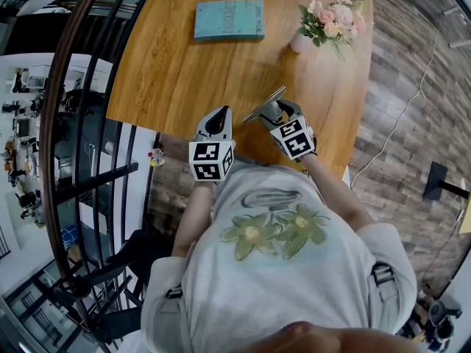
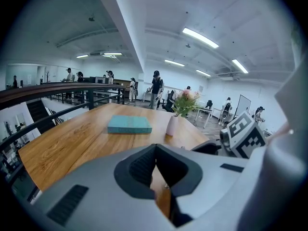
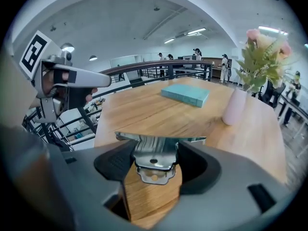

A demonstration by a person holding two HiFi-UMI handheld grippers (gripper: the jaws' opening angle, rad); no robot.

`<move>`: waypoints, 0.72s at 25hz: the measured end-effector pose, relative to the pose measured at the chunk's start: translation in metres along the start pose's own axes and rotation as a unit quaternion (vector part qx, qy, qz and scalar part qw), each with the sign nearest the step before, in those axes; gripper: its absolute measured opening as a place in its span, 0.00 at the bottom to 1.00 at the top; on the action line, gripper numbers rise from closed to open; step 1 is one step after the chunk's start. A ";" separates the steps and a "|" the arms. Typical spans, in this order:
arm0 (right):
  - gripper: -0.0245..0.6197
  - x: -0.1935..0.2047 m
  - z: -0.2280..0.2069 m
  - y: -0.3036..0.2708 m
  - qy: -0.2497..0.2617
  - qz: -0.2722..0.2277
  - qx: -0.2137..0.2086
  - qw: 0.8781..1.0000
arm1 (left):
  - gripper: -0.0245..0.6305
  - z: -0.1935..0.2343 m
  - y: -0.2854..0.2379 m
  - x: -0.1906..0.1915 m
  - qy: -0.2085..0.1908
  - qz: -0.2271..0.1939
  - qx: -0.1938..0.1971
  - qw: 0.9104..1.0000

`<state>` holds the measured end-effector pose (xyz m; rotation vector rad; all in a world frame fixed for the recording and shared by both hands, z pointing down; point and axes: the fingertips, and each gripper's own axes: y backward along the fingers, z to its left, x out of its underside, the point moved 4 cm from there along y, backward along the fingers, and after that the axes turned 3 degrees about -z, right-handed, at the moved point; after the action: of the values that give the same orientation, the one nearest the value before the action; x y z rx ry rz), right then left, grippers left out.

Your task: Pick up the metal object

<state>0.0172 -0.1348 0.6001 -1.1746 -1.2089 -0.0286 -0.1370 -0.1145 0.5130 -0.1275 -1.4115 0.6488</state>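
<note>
**Two grippers, one metal piece held over a wooden table**

The right gripper (image 3: 153, 163) pinches the metal piece (image 3: 152, 154), its jaws pressed against both sides of a shiny bracket. A flat plate runs across the top of the bracket. In the head view the metal piece (image 1: 264, 104) sits tilted at the right gripper (image 1: 274, 113), over the near edge of the table (image 1: 176, 65).

The left gripper (image 2: 155, 163) has its jaws pressed together with nothing between them, just left of the right one. The bracket's sides are hidden by the jaw pads, and both of the person's hands are covered by the grippers.

One teal book (image 1: 229, 19) and one vase (image 1: 300, 43) of pink flowers stand well apart at the far end. Distant people are too small to count.
</note>
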 end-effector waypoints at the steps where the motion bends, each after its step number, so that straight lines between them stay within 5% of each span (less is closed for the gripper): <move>1: 0.48 -0.003 -0.002 0.000 0.003 -0.006 0.001 1.000 | 0.06 0.001 0.000 -0.001 0.001 0.000 0.000 1.000; 18: 0.48 -0.048 -0.008 0.033 0.033 -0.082 0.018 0.996 | 0.06 0.007 0.000 -0.021 -0.010 -0.017 -0.004 1.000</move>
<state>0.0213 -0.1513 0.5431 -1.0336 -1.2402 -0.1665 -0.1435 -0.1269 0.4958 -0.1032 -1.4333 0.6190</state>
